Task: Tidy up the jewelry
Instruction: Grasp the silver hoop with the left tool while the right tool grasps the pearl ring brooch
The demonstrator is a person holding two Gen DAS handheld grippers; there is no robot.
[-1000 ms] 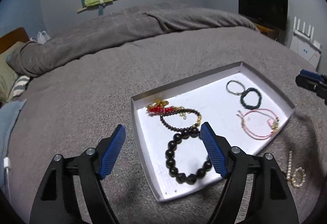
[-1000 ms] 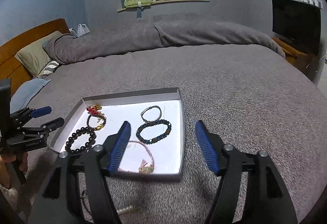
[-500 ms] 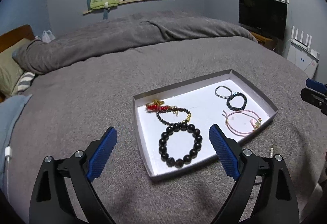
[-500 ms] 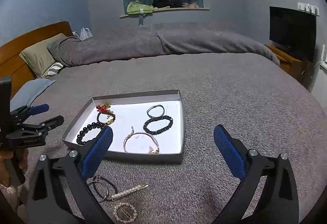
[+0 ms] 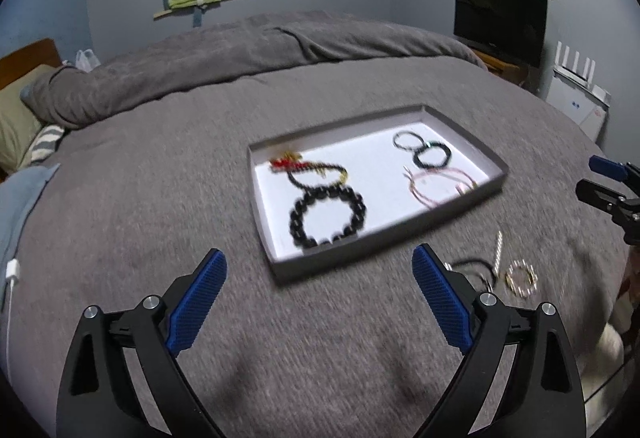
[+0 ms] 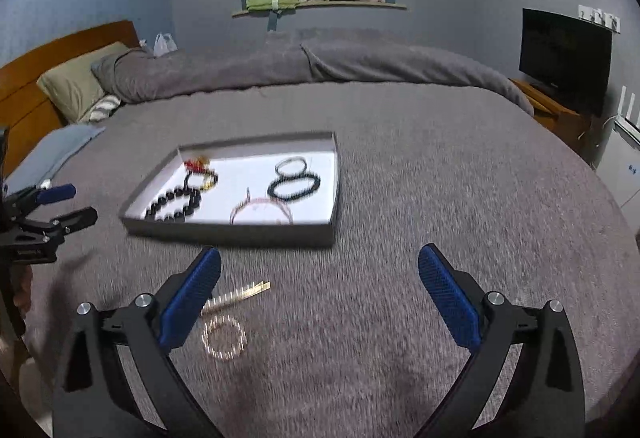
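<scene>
Jewelry lies loose on the grey bed (image 6: pixel 400 198) nearest both grippers: a gold bead ring (image 6: pixel 223 334) and pearl bar (image 6: pixel 236 293), while only the left view shows a black cord (image 5: pixel 472 266) beside them. Left gripper (image 5: pixel 318 300) and right gripper (image 6: pixel 318 296) hover with jaws wide apart, empty. Farther off, the tray (image 6: pixel 240 230) holds the black bead bracelet (image 5: pixel 328 216) and pink cord bracelet (image 5: pixel 438 184).

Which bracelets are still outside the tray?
The small gold bead bracelet lies on the grey blanket in front of the tray, beside a pale bar piece; the others lie inside the tray.

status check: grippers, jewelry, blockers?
Left gripper and right gripper open, empty. Tray holds bracelets; gold bracelet, pearl bar loose on bed. Nothing blocking.
</scene>
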